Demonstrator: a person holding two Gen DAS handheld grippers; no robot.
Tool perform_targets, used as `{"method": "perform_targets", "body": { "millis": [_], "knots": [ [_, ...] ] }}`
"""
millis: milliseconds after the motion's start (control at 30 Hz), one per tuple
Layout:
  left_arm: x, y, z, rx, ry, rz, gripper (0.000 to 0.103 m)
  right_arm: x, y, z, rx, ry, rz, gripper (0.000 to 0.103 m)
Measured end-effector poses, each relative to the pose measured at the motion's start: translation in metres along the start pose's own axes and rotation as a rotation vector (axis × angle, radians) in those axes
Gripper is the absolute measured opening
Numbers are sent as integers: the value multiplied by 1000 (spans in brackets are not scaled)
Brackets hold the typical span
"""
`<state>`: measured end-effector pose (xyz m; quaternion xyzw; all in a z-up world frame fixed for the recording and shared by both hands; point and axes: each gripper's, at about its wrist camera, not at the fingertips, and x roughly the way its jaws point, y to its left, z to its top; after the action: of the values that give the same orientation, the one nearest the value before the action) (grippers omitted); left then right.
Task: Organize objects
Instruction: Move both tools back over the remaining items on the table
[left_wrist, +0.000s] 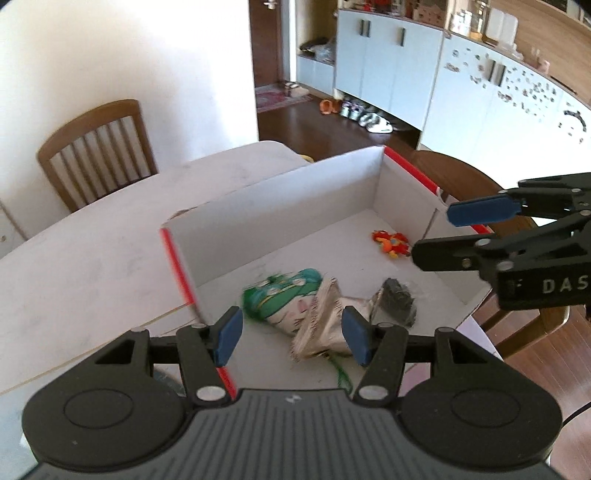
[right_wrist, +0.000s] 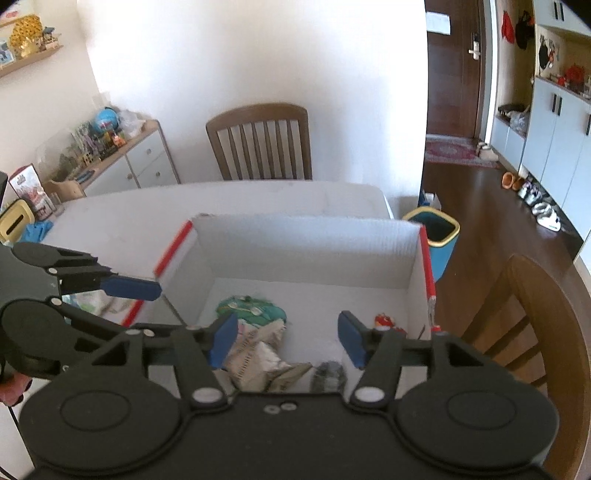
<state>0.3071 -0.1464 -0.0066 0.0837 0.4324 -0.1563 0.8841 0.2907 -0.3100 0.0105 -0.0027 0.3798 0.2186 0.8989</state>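
The crumpled snack packets (left_wrist: 314, 314) lie on the floor of the white cardboard box (left_wrist: 280, 206), low in the centre of the left wrist frame; a green-printed one at the left, a silvery one in the middle, a dark little pouch (left_wrist: 397, 301) at the right, so the heap's long axis runs left to right across the frame; a small red and orange toy (left_wrist: 391, 243) sits apart, toward the box's far right corner. My left gripper (left_wrist: 291, 334) hangs just over the heap, fingers released, nothing pinched between them; the silvery packet shows in the gap but the pads stand clear of it. My right gripper (right_wrist: 286, 338) is likewise released and empty, above the same packets at lower centre of its own frame. I judge these items already dropped in; anything further lies outside the box. The box rests on the pale tabletop (left_wrist: 110, 229); wooden chairs (left_wrist: 96, 147) stand around it, a blue bin (right_wrist: 439, 240) beyond.
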Motion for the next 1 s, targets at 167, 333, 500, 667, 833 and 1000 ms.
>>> {"method": "perform_targets", "body": {
  "millis": [167,333,500,667,833,1000],
  "knots": [
    [-23,16,-12,-36,-19,9,63,-12,20,-1,-12,-19,6,63],
    [-46,35,-25,-77,-47,8,68,-18,44,-2,-19,-33,12,66],
    [-67,56,-39,-105,-80,13,71,-25,70,-5,-19,-56,15,73],
    [-88,76,-54,-116,-115,24,79,-28,97,-8,-21,-72,21,80],
    [-103,99,-72,-139,-137,19,86,-27,126,-10,-24,-82,29,87],
    [-114,120,-89,-141,-157,26,92,-21,161,-13,-50,-79,40,92]
  ]
}}
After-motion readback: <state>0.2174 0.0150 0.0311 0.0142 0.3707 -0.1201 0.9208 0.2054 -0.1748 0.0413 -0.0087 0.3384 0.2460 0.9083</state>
